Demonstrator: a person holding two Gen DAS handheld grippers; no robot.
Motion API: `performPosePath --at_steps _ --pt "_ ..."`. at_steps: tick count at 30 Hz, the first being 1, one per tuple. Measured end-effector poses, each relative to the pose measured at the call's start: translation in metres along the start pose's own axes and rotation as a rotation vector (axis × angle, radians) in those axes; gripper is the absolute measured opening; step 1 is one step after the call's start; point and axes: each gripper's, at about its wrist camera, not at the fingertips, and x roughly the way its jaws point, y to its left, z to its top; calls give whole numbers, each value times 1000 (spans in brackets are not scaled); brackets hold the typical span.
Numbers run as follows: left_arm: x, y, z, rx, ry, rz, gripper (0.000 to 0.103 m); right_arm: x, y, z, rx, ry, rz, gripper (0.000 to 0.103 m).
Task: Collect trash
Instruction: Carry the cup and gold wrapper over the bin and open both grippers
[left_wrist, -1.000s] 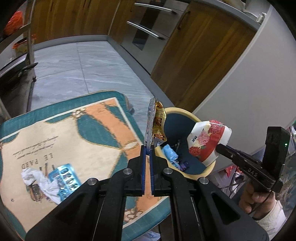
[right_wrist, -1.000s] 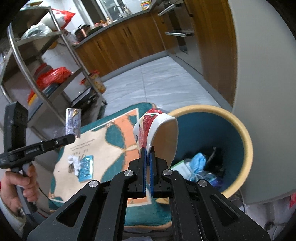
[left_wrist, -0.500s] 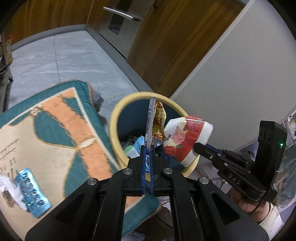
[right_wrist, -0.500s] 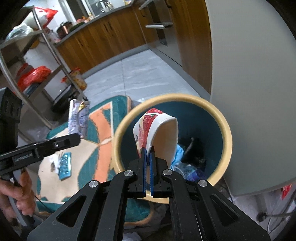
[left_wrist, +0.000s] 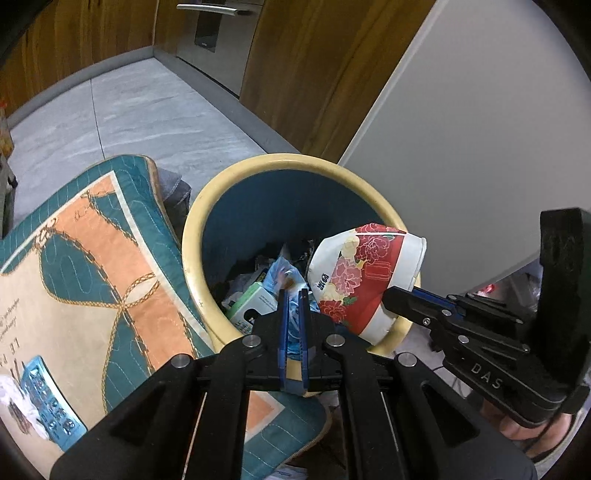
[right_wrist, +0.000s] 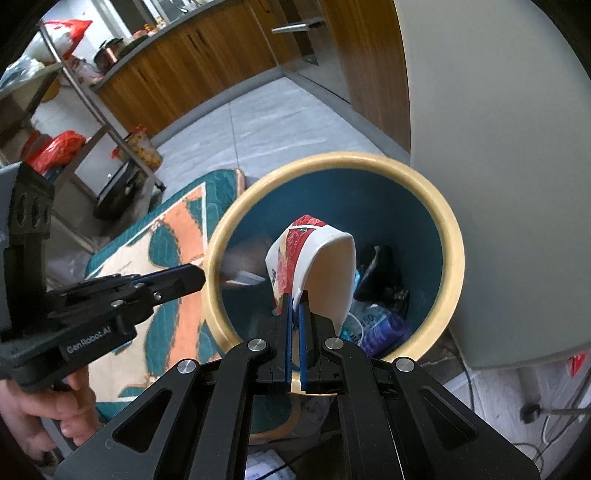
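Cup (left_wrist: 362, 280): floral paper, rim pinched in my right gripper (right_wrist: 295, 297), hanging over trash bin (left_wrist: 192, 236) | left gripper (left_wrist: 293, 295): jaws together, empty | I read "GenRobot.AI" left, "DAS" right

The bin (left_wrist: 207, 206) is showing a glossy cream rim and matt teal inside. The bowl (left_wrist: 364, 273) is looking like smooth printed paper. At nine o'clock the mat (left_wrist: 92, 266) is showing quilted cloth.

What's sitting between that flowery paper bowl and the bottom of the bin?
Nothing but air, then trash: the paper bowl, pinched by the right gripper, hangs over a blue wrapper in the bin, seen in the right wrist view.
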Motion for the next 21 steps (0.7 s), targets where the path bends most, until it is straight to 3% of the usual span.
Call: performPosePath --at_steps 9,12,16,21 --pt "-1 2 -1 2 3 2 10 1 -3 -1 8 6 -7 4" --pt "-7 4 -3 1 -7 7 28 2 -2 0 6 10 -8 7" --pt "-15 10 -6 -1 -23 22 50 3 -3 2 15 10 -11 24" --pt "-24 22 -11 -12 -32 39 54 2 -3 2 23 2 2 27"
